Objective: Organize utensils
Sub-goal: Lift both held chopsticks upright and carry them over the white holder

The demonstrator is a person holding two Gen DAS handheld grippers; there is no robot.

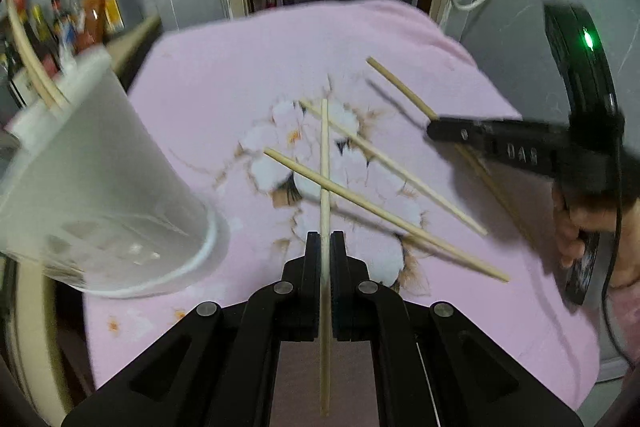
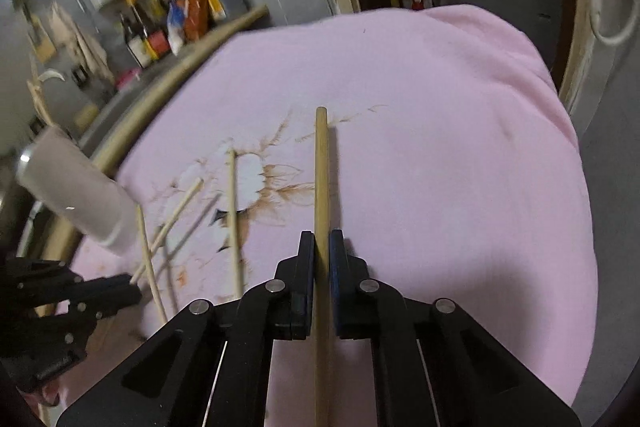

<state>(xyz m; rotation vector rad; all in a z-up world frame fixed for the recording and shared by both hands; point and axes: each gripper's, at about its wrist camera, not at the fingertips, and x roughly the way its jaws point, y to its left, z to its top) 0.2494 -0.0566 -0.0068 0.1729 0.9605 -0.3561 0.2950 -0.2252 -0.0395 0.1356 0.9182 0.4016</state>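
- Pink cloth (image 1: 224, 99) with a printed flower pattern covers the work surface and fills the middle of both views; behind it are a grey wall and an open doorway.
- At the upper left of both views a shelf carries sauce bottles (image 2: 176, 15); their labels are too blurred to read.
- At the left edge of the left wrist view stands a translucent white cup (image 1: 100, 195), tilted, with two chopsticks (image 1: 28, 51) sticking out of its mouth at the upper left.
- The left gripper (image 1: 325, 241) is at lower centre of its view, its jaws pressed narrow on a light chopstick (image 1: 325, 155) that runs straight up the frame.
- Two loose chopsticks (image 1: 380, 215) lie crossed on the cloth, right of centre in the left wrist view.
- The right gripper (image 2: 321, 239) is closed narrow on a darker chopstick (image 2: 321, 167), which points up the middle of its view, above the cloth.
- In the left wrist view, the right gripper's black body shows small raised letters, perhaps "DAS", not clear.
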